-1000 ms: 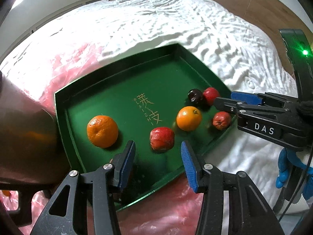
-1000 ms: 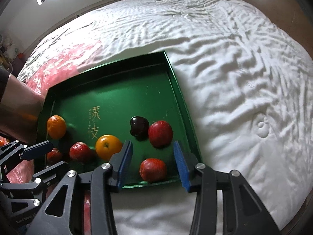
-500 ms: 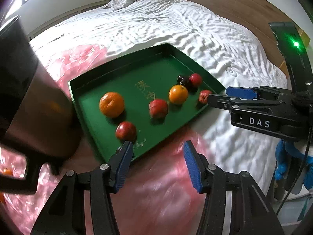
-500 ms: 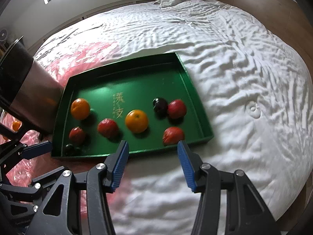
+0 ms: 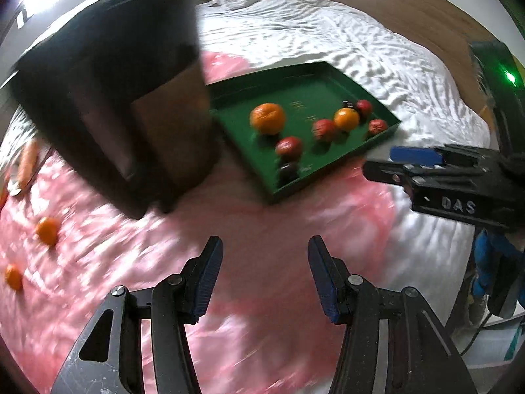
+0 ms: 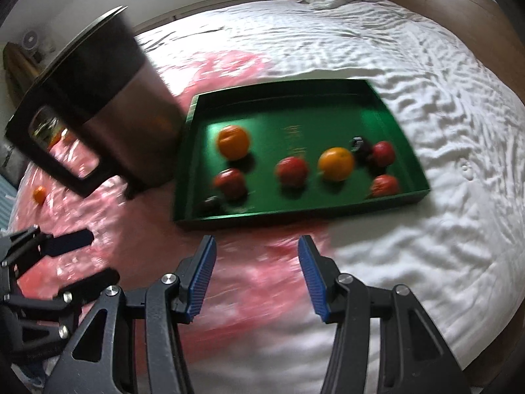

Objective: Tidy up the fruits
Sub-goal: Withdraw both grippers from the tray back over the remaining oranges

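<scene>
Fruits (image 6: 336,164) in green tray (image 6: 295,211), beyond both grippers' fingers (image 6: 201,279), spread apart, empty

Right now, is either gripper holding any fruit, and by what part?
No. The left gripper and right gripper are both open and empty above the bed; the fruit lies in the green tray.

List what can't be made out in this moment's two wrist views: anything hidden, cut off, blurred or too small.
- Gold lettering on the green tray: motion-blurred in both views, unreadable.
- Inside of the dark metal bin: both views show only its outer wall; contents hidden.
- Small dark fruit in the tray's near corner: blurred, kind unclear.
- Long orange item at the left wrist view's edge: blurred, partly behind the bin.
- Right gripper: in the left wrist view its far finger hides behind the near one.
</scene>
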The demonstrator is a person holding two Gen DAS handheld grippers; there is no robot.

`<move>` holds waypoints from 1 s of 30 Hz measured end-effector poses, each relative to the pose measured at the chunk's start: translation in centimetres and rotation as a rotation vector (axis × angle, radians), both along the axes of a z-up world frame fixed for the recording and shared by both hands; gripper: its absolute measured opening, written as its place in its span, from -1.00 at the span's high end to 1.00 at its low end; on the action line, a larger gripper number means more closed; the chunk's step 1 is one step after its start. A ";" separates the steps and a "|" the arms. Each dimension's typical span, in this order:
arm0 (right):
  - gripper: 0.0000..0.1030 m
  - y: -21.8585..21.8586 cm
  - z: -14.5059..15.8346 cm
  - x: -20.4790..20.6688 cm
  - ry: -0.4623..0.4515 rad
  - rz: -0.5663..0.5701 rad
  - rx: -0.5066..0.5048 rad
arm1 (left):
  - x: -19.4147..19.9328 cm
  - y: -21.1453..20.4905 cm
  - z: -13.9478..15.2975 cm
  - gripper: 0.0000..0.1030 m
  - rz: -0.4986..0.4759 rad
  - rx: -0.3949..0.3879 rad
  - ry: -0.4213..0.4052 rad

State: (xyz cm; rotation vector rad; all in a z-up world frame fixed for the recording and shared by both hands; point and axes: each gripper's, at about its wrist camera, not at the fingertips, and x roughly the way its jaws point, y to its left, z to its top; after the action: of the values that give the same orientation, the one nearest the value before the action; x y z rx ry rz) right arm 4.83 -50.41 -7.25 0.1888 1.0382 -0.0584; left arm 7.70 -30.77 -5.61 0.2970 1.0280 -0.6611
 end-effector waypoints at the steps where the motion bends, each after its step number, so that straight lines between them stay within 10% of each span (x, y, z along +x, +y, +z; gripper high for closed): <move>1: -0.90 0.8 0.0 -0.1 0.000 0.012 0.004 | 0.0 0.9 0.0 0.07 0.013 0.002 -0.003; 30: -0.90 24.0 -1.4 2.9 0.046 0.464 0.091 | 1.9 24.8 -2.5 0.06 0.473 0.082 0.017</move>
State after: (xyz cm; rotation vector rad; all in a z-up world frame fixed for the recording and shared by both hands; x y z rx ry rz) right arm 7.73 -26.41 -8.67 0.0258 1.1093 0.4070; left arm 9.57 -5.99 -8.09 0.1109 1.0941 -0.1956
